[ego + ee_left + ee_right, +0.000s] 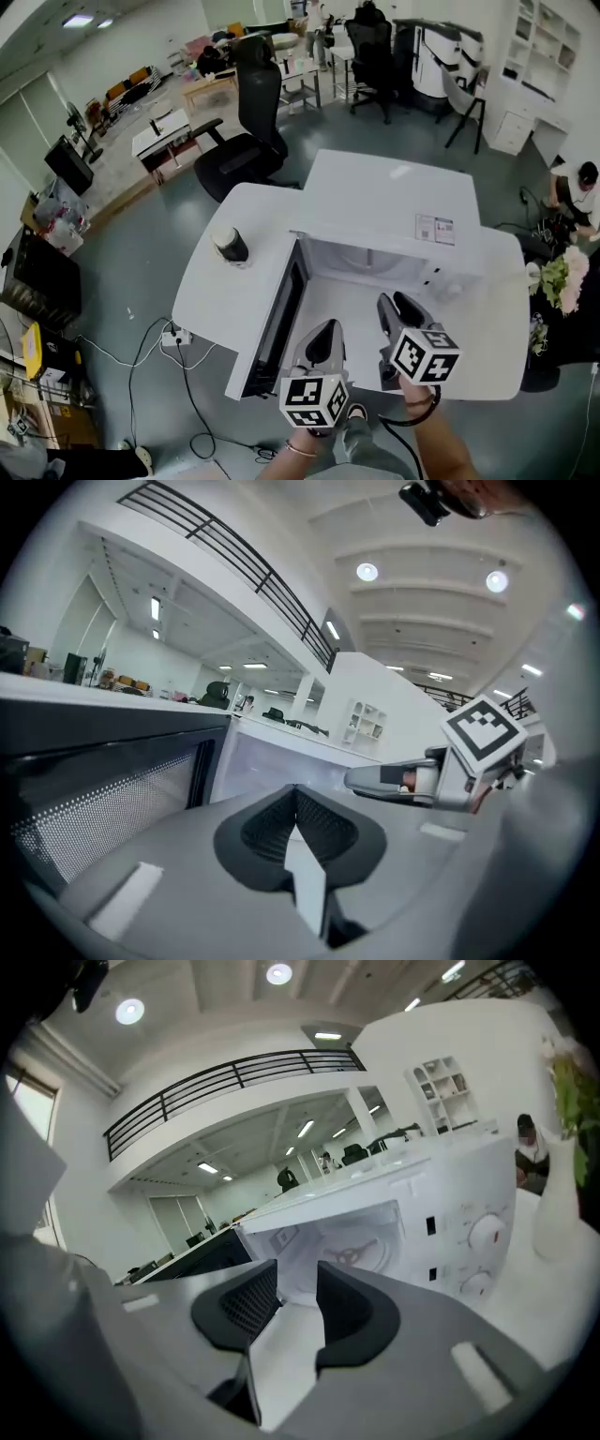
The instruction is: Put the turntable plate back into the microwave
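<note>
My left gripper [323, 330] is closed on nothing; right gripper [395, 302] gapes, empty. Boxy white microwave [394, 202] stands open at twelve o'clock. I'd find the unseen turntable plate first.

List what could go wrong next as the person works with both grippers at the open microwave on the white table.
1. The microwave door stands open just to the left of the left gripper. A sideways swing there could knock it.
2. The vase of flowers stands close beside the microwave, on the side of the right gripper, whose fingers are open and empty. A wide reach could tip it.
</note>
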